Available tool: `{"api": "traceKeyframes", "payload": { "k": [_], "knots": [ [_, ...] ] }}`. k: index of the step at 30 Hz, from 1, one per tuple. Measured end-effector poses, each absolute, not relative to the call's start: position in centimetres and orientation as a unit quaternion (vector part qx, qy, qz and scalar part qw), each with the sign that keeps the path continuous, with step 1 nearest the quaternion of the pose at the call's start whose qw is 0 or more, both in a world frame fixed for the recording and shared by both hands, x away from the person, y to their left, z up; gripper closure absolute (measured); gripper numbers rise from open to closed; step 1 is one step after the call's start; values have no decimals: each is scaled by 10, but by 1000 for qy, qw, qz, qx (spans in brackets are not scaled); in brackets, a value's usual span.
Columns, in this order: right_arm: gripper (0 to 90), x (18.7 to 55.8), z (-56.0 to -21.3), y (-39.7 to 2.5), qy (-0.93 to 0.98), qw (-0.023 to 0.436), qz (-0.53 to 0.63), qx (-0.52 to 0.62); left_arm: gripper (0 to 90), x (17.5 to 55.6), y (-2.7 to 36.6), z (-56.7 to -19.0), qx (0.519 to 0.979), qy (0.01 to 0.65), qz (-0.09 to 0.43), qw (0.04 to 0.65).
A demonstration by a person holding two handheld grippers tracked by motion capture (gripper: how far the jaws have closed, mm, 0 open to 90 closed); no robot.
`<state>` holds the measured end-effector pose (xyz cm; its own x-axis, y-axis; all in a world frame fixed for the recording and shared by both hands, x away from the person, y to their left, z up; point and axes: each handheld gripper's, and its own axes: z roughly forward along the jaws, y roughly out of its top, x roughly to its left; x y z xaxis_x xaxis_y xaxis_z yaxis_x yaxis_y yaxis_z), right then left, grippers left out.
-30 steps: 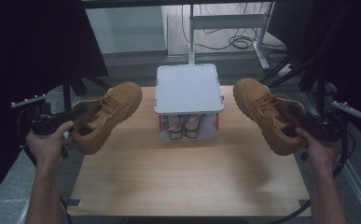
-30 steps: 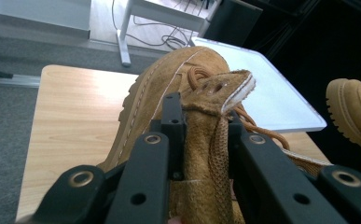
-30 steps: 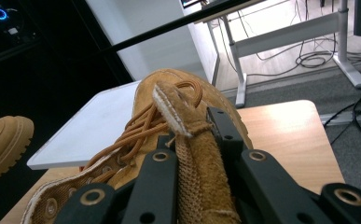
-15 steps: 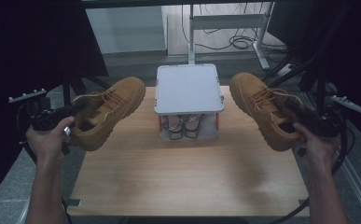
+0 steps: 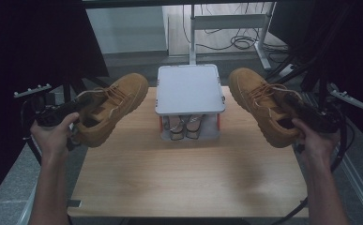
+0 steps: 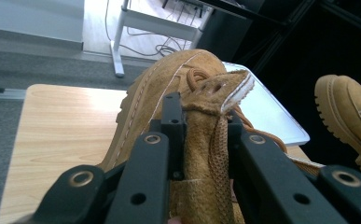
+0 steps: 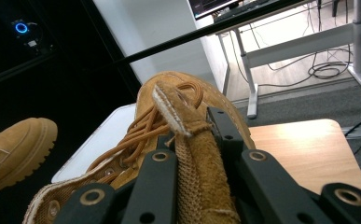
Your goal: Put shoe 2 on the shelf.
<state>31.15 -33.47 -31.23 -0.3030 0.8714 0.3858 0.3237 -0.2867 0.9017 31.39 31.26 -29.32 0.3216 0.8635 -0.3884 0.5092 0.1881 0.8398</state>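
Left gripper (image 5: 64,112) clamped on the collar of a tan suede lace-up boot (image 5: 111,108) — held above the wooden table (image 5: 188,178). Centre: white square-topped stand (image 5: 190,89). Right gripper (image 5: 306,117) pinches the matching tan suede boot (image 5: 263,105) — also aloft.

A: What are the two boots made of?
B: Both the left boot (image 5: 111,107) and the right boot (image 5: 263,104) look like tan suede, matt and napped, with woven cord laces and a mesh-like lining at the collar.
A: And the fingers (image 6: 169,126) pinching the collars?
B: Black, matt, hard plastic or metal, with bright metal rivets.
A: The table (image 5: 188,173)?
B: Pale wood grain, smooth, low sheen. The box (image 5: 190,89) between the boots has a smooth grey lid, faintly glossy.
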Motion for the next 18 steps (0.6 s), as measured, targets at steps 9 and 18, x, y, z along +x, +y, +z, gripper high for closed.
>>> {"api": "traceKeyframes", "payload": {
  "k": [9, 18],
  "knots": [
    [808, 321, -304, -320, 551, 221, 592, 545, 788, 327, 294, -281, 618, 549, 162, 539],
    [808, 340, -294, -294, 552, 221, 588, 549, 785, 351, 262, -273, 621, 546, 145, 543]
  ]
}}
